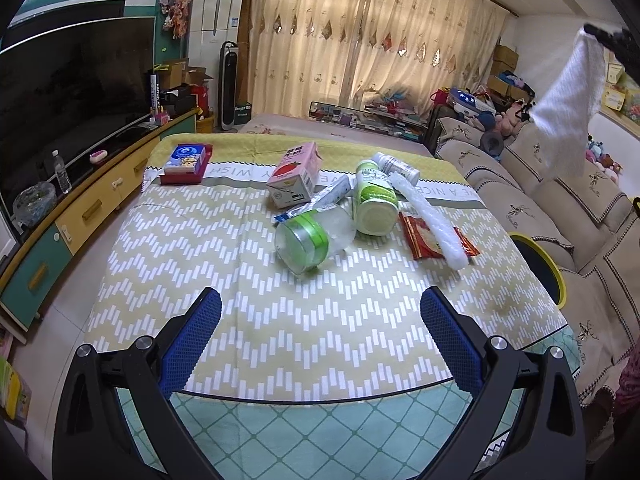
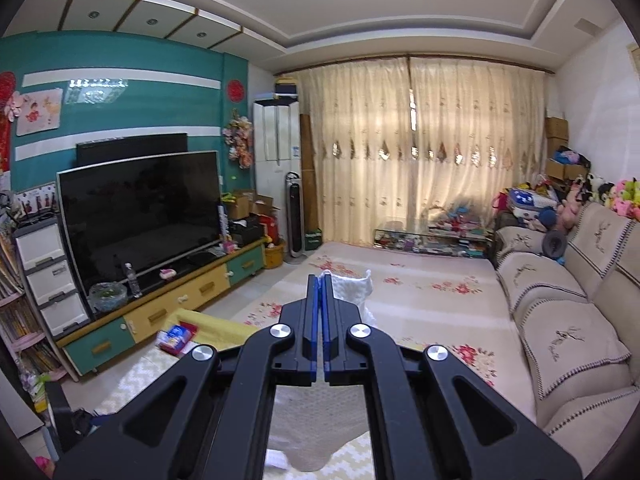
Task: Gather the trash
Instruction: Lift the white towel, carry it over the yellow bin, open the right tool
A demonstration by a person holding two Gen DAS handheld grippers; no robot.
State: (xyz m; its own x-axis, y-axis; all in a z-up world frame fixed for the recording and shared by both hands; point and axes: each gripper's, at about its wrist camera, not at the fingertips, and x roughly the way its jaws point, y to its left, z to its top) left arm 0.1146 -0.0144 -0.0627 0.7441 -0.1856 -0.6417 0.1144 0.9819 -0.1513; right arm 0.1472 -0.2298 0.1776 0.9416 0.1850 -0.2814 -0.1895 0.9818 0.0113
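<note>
My right fingers (image 2: 322, 280) are pressed together on a white tissue (image 2: 352, 286), which sticks up past their tips and also hangs below the jaws. In the left wrist view the same tissue (image 1: 570, 112) dangles from the dark tip of that gripper, high at the right and well clear of the bench (image 1: 280, 344), over the sofa side. I judge I hold it pinched by one edge so that it hangs free and drags nothing else along.

My left fingers (image 1: 320, 304) stand wide apart with nothing between them, poised low over the near part of the bench and aimed at the pile, ready for the next piece.

The remaining trash lies together toward the far half of the patterned cloth: a clear jar with green bands (image 1: 314, 236) on its side, a pale green bottle (image 1: 376, 204) lying beside it, a small white bottle (image 1: 396, 166) behind, a pink carton (image 1: 294, 178) upright, a white foam roll (image 1: 430, 222) across a red wrapper (image 1: 436, 240). A tissue pack (image 1: 186, 164) sits apart at the far left corner.

A yellow-rimmed bin (image 1: 540, 268) stands just beside the bench's right edge, in front of the sofa; that, I judge, is where the tissue goes.
</note>
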